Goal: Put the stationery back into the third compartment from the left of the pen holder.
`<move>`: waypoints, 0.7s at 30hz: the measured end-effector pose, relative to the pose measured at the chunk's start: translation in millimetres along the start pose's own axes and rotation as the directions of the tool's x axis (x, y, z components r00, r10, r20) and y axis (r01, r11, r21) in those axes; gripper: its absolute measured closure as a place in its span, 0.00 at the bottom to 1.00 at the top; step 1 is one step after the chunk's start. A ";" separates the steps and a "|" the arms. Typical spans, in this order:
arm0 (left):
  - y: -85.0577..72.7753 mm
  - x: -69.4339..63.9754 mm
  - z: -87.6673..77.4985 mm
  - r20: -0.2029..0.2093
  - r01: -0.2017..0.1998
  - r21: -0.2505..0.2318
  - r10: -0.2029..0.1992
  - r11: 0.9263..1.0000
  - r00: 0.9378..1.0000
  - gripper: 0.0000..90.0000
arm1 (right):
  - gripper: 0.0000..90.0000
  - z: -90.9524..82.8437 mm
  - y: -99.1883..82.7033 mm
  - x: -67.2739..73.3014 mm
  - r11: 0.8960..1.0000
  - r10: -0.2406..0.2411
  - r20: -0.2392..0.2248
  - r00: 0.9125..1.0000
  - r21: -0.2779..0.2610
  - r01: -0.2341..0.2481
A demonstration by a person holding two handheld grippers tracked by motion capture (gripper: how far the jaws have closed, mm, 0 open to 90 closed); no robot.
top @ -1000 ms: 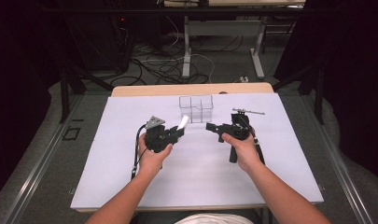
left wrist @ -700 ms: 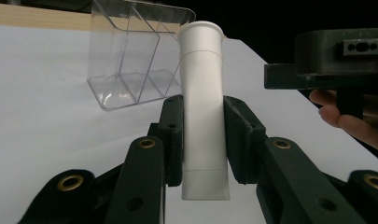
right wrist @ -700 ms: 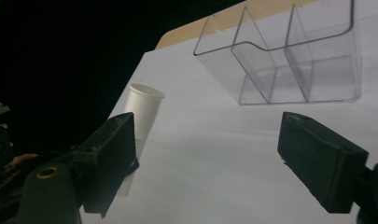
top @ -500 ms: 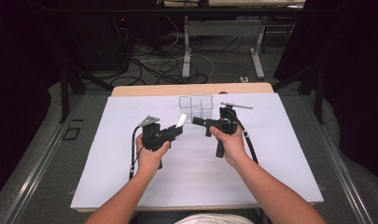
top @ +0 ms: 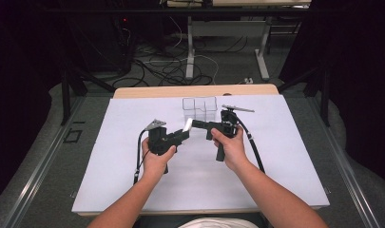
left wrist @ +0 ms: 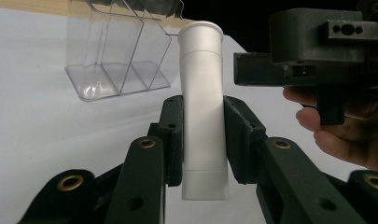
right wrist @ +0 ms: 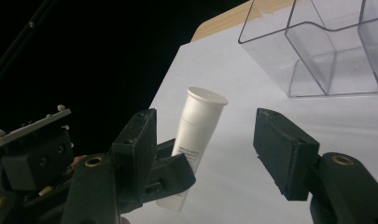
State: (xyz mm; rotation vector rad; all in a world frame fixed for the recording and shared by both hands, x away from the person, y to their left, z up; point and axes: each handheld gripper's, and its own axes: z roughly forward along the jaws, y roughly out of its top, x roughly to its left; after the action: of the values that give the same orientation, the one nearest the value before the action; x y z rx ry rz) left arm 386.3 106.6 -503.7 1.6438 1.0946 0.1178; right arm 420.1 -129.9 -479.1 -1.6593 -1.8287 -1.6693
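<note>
Mid-sheet, near clear organizer (top: 199,108) — left hand-held gripper (top: 184,134) clamped on white tube (top: 187,125); right hand-held gripper (top: 196,123) apart, just closing.

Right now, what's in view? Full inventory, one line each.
white tube: 1, white with a cap, held between the left gripper's pads, cap end toward the right gripper.
clear divided organizer: 1, transparent, at the far middle of the sheet.
white sheet: 1, white, covering the table.
table: 1, wooden, edge showing past the sheet.
cables: several, black and white, on the floor beyond.
left gripper: 1, black, shut on the tube.
right gripper: 1, black, jaws have just been closing, pads on either side of the tube's cap end, not touching.
hands: 2, one per gripper.
</note>
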 end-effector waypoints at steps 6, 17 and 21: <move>-1.6 -4.5 2.4 0.014 -0.005 0.009 0.005 1.000 1.000 0.78 | 0.45 4.4 -2.9 -4.1 0.999 0.042 0.004 0.999 0.014 -0.042; -5.3 -15.1 7.7 0.060 -0.043 0.023 0.041 0.999 0.997 0.78 | 0.54 10.4 -7.1 -9.5 0.994 0.096 0.008 0.995 0.052 -0.096; -6.5 -19.1 9.5 0.070 -0.055 0.030 0.052 0.998 0.996 0.78 | 0.58 10.8 -7.2 -10.0 0.992 0.116 0.004 0.993 0.054 -0.116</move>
State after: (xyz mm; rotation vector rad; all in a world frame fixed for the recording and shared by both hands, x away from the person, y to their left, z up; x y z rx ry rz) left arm 377.1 86.3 -504.4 1.6942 1.0052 0.0783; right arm 423.9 -125.8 -494.5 -1.7090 -1.7257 -1.5583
